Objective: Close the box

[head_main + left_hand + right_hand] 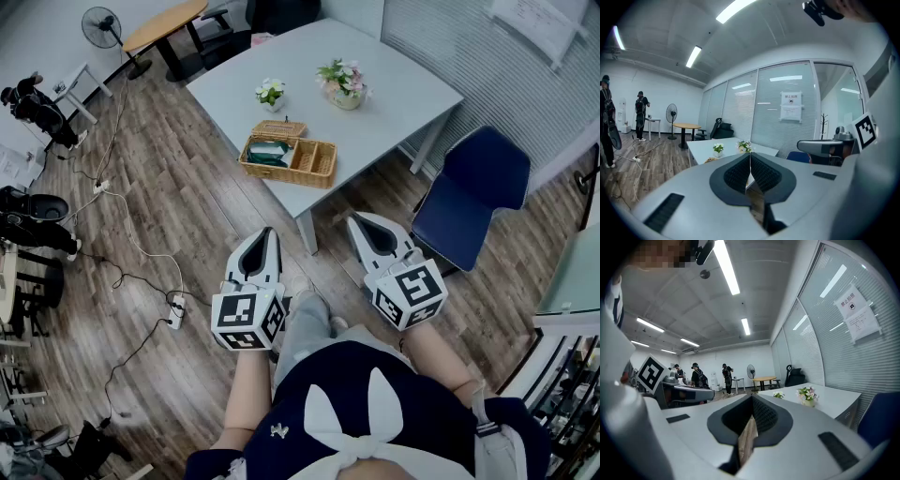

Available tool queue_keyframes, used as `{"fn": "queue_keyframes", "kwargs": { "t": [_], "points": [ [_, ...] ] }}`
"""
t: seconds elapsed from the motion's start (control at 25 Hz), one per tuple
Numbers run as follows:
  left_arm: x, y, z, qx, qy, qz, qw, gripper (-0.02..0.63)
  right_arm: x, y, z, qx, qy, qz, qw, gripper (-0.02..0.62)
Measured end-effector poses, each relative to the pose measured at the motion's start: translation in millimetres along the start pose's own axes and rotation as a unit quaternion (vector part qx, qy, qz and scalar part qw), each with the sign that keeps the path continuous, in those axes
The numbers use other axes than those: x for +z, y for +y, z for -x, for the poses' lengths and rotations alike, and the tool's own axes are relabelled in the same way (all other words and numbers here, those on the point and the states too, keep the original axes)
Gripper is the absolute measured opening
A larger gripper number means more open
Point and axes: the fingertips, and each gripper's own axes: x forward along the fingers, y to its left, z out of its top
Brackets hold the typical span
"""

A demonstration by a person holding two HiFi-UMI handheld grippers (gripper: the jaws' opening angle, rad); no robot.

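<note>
Holding both tongs out in front of me, near level, I stand short of the grey table (375, 112), with wooden floor between me and it. My left tongs (266, 234) have their jaws pressed together with nothing between them; their own view shows the ribbed pads (740, 173) meeting in a thin line. My right tongs (364, 223) are closed and empty as well: the tips meet, and only a sliver of floor shows in the gap behind them.

The box (317, 165) is a wicker one and sits on the table's near edge, well apart from both tongs and ahead of them. It is open. Its lid (278, 128) lies back on the far side, touching the box's rim. Something dark green (268, 153) fills the left compartment, though I cannot tell what it is from up here; the right compartment looks bare.

Farther back on the table stand two small flower pots (270, 93), one beside the other but apart. A blue chair (473, 192) is pulled up at the table's right side. Cables and a power strip (175, 310) trail over the floor to my left, and a fan (101, 22) stands near a round wooden table (165, 22) beyond.
</note>
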Motion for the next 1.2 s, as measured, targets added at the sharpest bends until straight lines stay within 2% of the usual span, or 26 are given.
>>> {"fn": "queue_keyframes", "kwargs": {
  "t": [0.44, 1.2],
  "points": [
    [7.1, 17.8, -28.1, -0.007, -0.001, 0.003, 1.0, 0.023, 6.0, -9.6, -33.7, 0.013, -0.011, -0.018, 1.0, -0.003],
    [24.0, 78.3, -119.4, -0.034, 0.02, -0.006, 0.9992, 0.023, 21.2, -68.4, -133.8, -0.002, -0.005, -0.07, 0.998, 0.176]
  ]
}}
